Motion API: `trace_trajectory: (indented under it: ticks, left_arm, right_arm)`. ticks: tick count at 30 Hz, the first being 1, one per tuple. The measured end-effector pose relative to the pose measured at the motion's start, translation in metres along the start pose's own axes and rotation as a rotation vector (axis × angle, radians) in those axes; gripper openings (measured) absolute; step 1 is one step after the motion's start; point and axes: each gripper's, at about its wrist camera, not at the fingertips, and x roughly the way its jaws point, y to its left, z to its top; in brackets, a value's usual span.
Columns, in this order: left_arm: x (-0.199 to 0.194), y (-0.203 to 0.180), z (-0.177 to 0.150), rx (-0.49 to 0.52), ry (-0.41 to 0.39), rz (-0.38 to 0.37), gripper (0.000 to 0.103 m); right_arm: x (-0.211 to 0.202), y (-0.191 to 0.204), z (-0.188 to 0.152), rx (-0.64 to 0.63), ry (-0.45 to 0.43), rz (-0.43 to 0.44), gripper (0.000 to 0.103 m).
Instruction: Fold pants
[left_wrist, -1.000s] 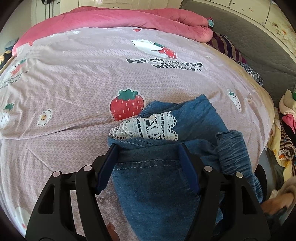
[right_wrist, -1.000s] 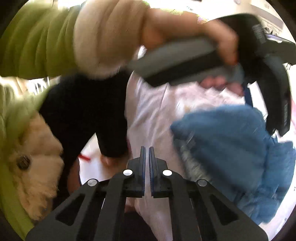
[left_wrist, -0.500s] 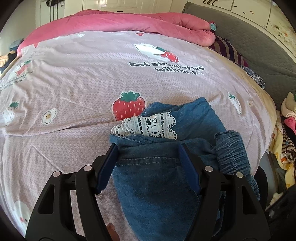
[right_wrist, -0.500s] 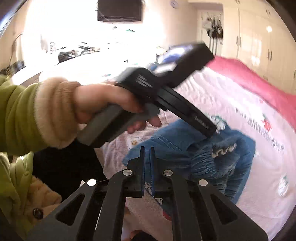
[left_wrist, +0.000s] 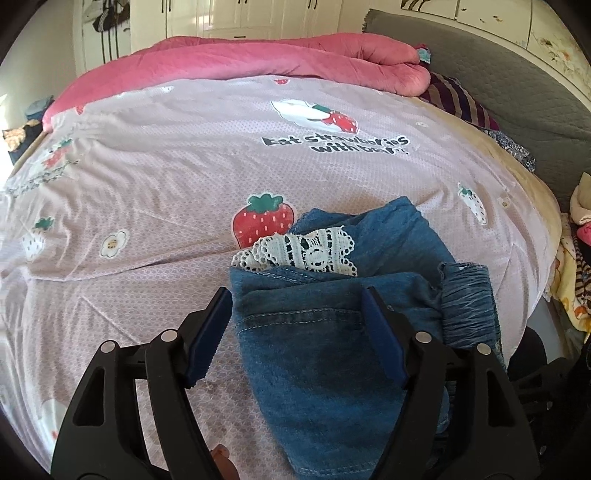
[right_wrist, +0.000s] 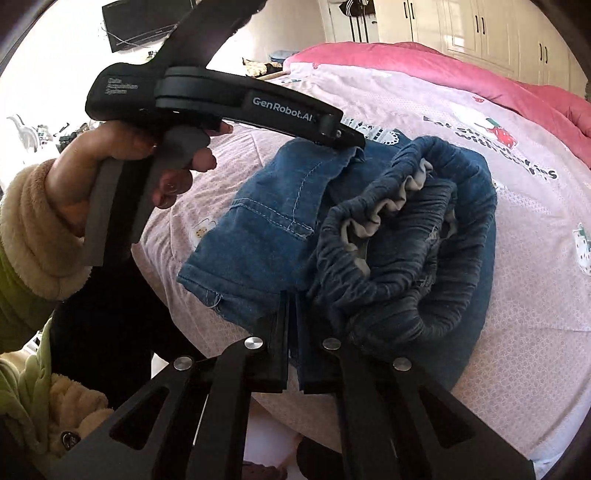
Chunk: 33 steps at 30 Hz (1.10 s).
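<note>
Strawberry-print bedsheet (left_wrist: 155, 192) bears denim pants (left_wrist: 325, 354) between the opening left gripper (left_wrist: 295, 332); right gripper (right_wrist: 291, 332) closed beside them.

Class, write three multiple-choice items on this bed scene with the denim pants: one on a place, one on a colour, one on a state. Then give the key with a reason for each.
1. Where do the denim pants lie?
A. on the strawberry-print bedsheet
B. on the floor
C. inside a wardrobe

2. What colour is the rolled quilt at the far end of the bed?
A. green
B. pink
C. white

3. How do the right tongs stand?
A. wide open
B. shut
C. missing a finger

Key:
1 A, the pants rest on the printed sheet near the bed's edge.
2 B, the quilt is pink in both views.
3 B, the two fingers lie together with only a slit between them, and no cloth shows in it.
</note>
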Motion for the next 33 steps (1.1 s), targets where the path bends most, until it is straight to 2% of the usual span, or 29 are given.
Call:
trace_trajectory:
  ticks: [6,7,10,18,23,33]
  left_arm:
    - [-0.017,-0.004,-0.001,0.003,-0.027,0.009,0.068]
    - [-0.019,-0.005,-0.001,0.004,-0.031,0.008,0.068]
    - [-0.031,-0.008,-0.001,-0.001,-0.054,0.006,0.072]
    - [-0.058,-0.012,-0.005,-0.01,-0.105,0.013,0.075]
    - [-0.072,-0.012,-0.007,-0.012,-0.128,0.031,0.083]
    - [-0.077,-0.003,-0.031,-0.029,-0.123,0.083,0.093]
  right_arm:
    - [-0.015,0.013,0.0,-0.008,-0.033,-0.004,0.005]
    - [-0.017,0.019,-0.001,-0.008,-0.038,-0.001,0.009]
    - [-0.034,0.022,-0.002,0.011,-0.073,0.004,0.043]
    - [-0.06,0.018,-0.004,0.025,-0.119,-0.015,0.05]
    - [-0.078,0.006,-0.005,0.058,-0.169,-0.055,0.066]
    - [-0.096,-0.028,-0.003,0.192,-0.24,-0.125,0.091]
